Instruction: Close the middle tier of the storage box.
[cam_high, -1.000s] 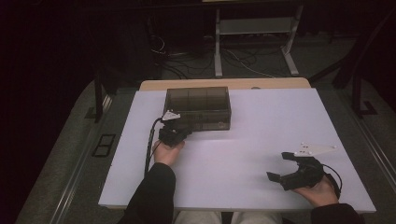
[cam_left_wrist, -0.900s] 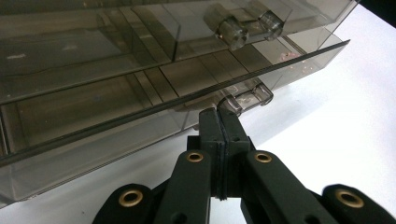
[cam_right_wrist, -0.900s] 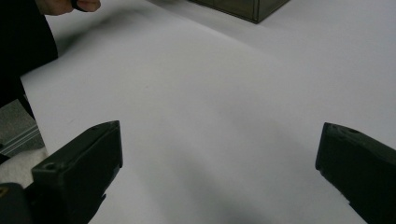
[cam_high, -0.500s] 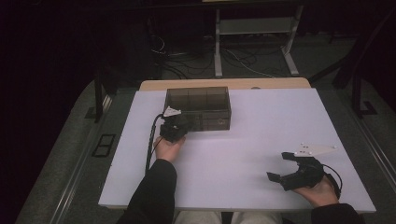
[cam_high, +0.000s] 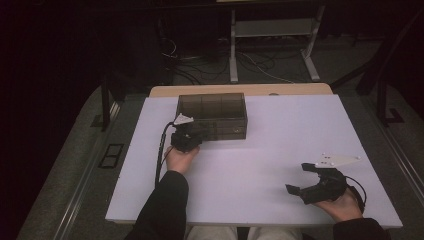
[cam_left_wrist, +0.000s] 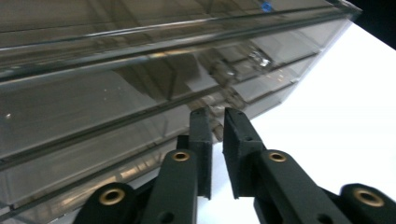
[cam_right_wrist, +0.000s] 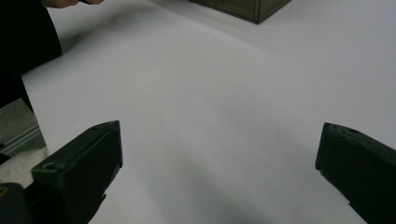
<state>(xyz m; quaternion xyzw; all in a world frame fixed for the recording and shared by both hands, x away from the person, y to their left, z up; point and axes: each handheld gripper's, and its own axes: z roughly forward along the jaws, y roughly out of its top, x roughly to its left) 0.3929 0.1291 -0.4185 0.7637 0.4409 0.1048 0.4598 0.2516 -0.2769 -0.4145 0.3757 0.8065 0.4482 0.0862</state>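
Note:
A smoky see-through box (cam_high: 212, 112) with inner compartments stands at the back middle of the white table (cam_high: 270, 145). My left gripper (cam_high: 198, 133) is pressed up to the box's front wall near its left end. In the left gripper view the box (cam_left_wrist: 116, 70) looms close, and the left gripper (cam_left_wrist: 217, 114) has its jaws drawn together to a narrow slit with nothing visible between them, tips at the wall's lower edge. My right gripper (cam_high: 301, 178) rests at the table's front right, held in a hand. It stands wide open (cam_right_wrist: 217, 140) over bare table.
A wooden board edge (cam_high: 240, 90) pokes out behind the table. Cables and a metal stand (cam_high: 272, 35) lie on the dark floor beyond. The box's corner (cam_right_wrist: 247, 9) and a dark sleeve (cam_right_wrist: 23, 42) appear in the right gripper view.
My left gripper has moved forward and a little right, up against the box's front wall. The right gripper has stayed where it was.

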